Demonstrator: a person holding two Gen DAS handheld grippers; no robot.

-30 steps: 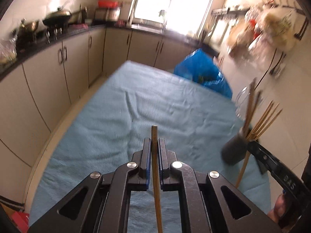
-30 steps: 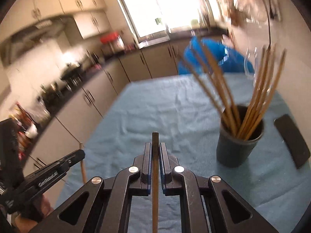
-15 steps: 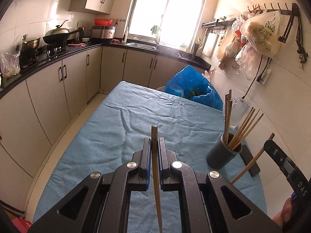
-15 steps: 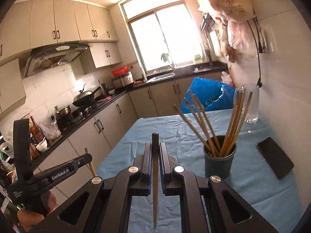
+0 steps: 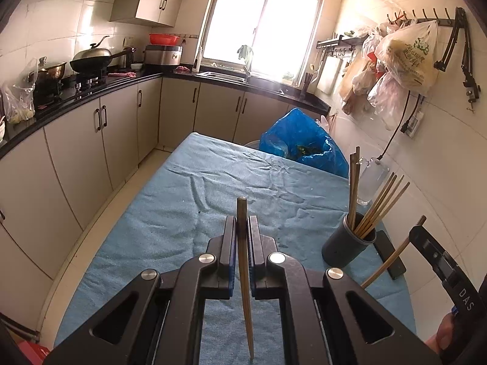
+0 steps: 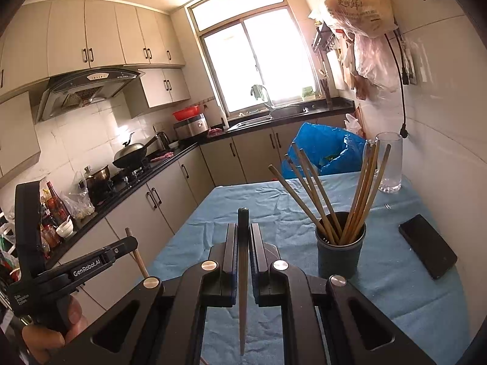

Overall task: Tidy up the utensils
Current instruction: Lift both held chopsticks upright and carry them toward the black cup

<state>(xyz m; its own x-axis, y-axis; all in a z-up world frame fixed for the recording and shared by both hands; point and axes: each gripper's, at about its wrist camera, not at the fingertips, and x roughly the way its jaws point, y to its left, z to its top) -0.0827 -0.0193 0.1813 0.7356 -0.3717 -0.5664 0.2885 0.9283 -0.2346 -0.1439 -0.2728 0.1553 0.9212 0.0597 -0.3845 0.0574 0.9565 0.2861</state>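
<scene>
left gripper (image 5: 242, 228), right gripper (image 6: 243, 234): each clamps a chopstick | both raised since earlier (cup (image 6: 340, 252) lower in view)

I get sharp, daylit frames; the window (image 5: 261, 27) beyond my fingers glares white, possibly hiding detail; edges bend, corners darken.

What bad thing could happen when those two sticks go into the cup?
The dark cup is already crowded with splayed chopsticks, so a new one might knock them or tip the cup. Each gripper pinches just one thin chopstick, which might twist or slip. The phone lies close beside the cup.
</scene>
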